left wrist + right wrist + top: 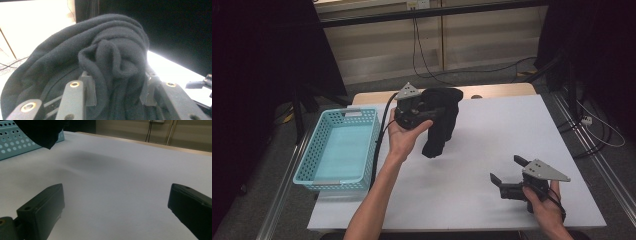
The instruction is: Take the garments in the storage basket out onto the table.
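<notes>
White table (492, 150), bunched black cloth (439, 117)

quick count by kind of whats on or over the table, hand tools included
black bunched fabric garment, clamped in the left claw above the white table: 1
light blue perforated plastic basket, at the table's left edge: 1
handheld claws, left shut on the garment, right claw open and unloaded: 2
total: 4
</notes>
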The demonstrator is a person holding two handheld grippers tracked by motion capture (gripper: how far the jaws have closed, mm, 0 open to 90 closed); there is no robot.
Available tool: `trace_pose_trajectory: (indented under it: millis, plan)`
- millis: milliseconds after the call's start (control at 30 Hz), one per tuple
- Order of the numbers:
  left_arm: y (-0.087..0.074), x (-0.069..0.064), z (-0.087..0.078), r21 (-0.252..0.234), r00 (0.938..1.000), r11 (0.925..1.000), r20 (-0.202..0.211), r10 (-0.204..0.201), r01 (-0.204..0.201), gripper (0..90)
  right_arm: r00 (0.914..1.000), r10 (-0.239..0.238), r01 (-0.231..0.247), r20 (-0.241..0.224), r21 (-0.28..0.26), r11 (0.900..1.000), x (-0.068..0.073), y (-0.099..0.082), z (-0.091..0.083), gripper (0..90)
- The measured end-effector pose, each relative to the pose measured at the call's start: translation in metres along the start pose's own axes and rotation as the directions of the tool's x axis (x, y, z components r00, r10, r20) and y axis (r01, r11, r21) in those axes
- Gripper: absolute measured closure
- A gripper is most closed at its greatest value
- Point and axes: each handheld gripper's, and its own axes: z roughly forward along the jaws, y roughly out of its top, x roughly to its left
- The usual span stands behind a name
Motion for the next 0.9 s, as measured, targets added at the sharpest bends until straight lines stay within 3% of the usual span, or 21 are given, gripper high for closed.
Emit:
trace_pose_trajectory:
  millis: [467, 900]
  plan:
    - [-0.023, 0.003, 0.023, 0.075, 0.9995, 0.9971, -0.031, -0.008, 0.010, 57.3, 1.0000, 0.000, 0.000, 0.000, 0.000, 1.0000, 0.000, 0.000, 0.000, 0.8]
    - [-0.051, 0.011, 0.036, 0.162, 0.9994, 0.9865, -0.027, -0.021, 0.026, 56.9, 1.0000, -0.003, 0.003, -0.001, 0.000, 1.0000, 0.000, 0.000, 0.000, 0.8]
